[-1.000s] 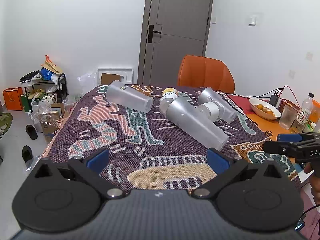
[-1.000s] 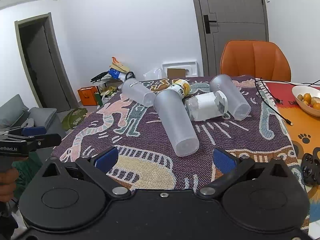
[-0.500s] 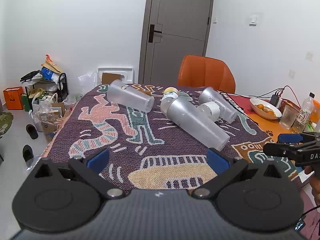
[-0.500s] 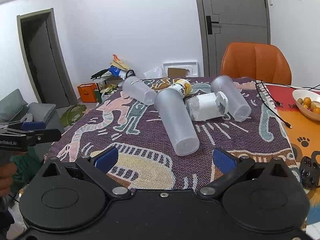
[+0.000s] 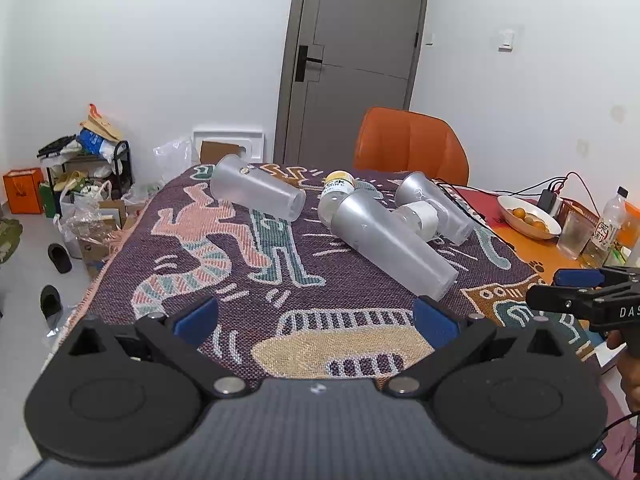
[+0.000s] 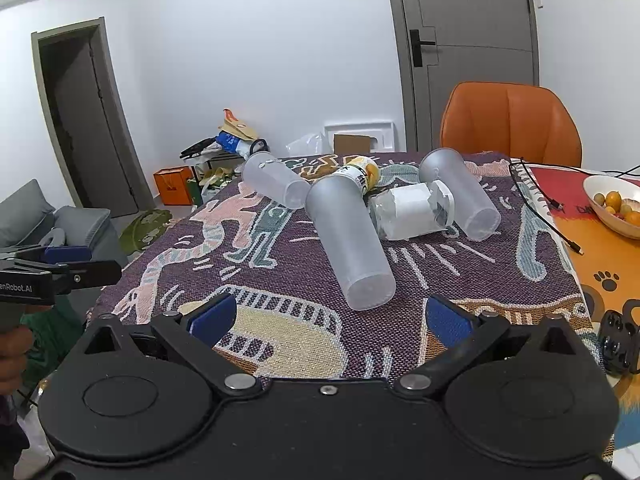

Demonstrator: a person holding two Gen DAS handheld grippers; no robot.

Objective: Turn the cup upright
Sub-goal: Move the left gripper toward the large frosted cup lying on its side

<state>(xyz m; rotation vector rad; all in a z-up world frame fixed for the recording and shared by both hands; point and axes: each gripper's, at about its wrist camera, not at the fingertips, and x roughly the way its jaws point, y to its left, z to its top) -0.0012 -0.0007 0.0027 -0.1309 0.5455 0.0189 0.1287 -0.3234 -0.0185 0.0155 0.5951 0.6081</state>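
Three frosted plastic cups lie on their sides on the patterned cloth. The long middle cup (image 5: 394,242) (image 6: 350,242) points its base toward me. A second cup (image 5: 258,192) (image 6: 276,184) lies at the back left, a third (image 5: 436,206) (image 6: 460,198) at the back right. My left gripper (image 5: 316,320) is open and empty above the near cloth edge, short of the middle cup. My right gripper (image 6: 328,318) is open and empty, just short of the middle cup's base. Each gripper shows at the edge of the other's view.
A yellow-capped bottle (image 5: 336,192) (image 6: 362,174) and a white-labelled jar (image 5: 420,218) (image 6: 412,210) lie among the cups. A bowl of fruit (image 5: 528,220) (image 6: 614,204), a cable (image 6: 548,200), a glass (image 5: 572,236) and a bottle (image 5: 608,228) stand at the right. An orange chair (image 5: 412,148) stands behind.
Both grippers have shifted slightly, so the view drifts a little. The cups have not moved. Both stay open.
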